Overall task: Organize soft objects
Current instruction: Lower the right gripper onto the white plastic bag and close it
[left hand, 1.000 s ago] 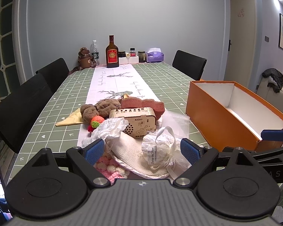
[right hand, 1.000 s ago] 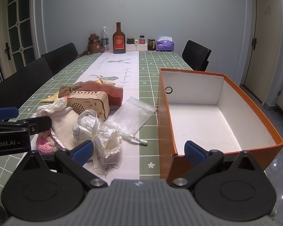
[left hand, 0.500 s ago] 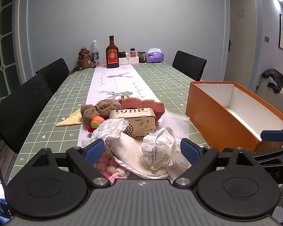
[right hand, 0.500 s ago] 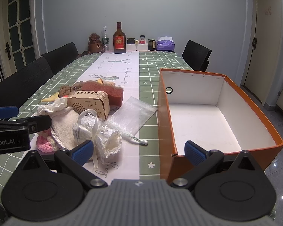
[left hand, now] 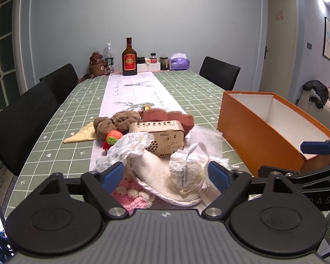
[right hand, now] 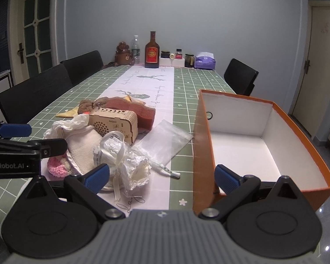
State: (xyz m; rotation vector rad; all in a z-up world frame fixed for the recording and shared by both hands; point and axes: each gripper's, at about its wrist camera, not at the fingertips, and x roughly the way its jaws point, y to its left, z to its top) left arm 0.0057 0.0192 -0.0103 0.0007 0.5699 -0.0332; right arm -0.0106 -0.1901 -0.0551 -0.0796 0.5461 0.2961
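Observation:
A heap of soft things lies on the table runner: a cream cloth (left hand: 156, 171), a white gauze bundle with ribbon (left hand: 187, 171), a pink crochet piece (left hand: 129, 195), crumpled white plastic (left hand: 125, 147), a brown plush (left hand: 116, 123), a red sponge (left hand: 169, 116) and an orange crochet ball (left hand: 113, 137). My left gripper (left hand: 165, 173) hovers over the cloth and bundle, which lie between its closing jaws; the pads do not press on them. The right gripper (right hand: 162, 177) stands open and holds nothing, at the near corner of the empty orange box (right hand: 308, 132), beside the gauze bundle (right hand: 121, 154).
A wooden radio (left hand: 162, 136) sits in the heap, with a clear bag (right hand: 165, 140) and a yellow cloth (left hand: 81, 135) beside it. Bottles, jars and a tissue box (left hand: 179, 62) line the far end. Black chairs (left hand: 22, 118) stand along both sides.
The left gripper's jaws have narrowed slightly around the cloth and bundle. The right gripper's view has rolled a little. Nothing on the table has moved.

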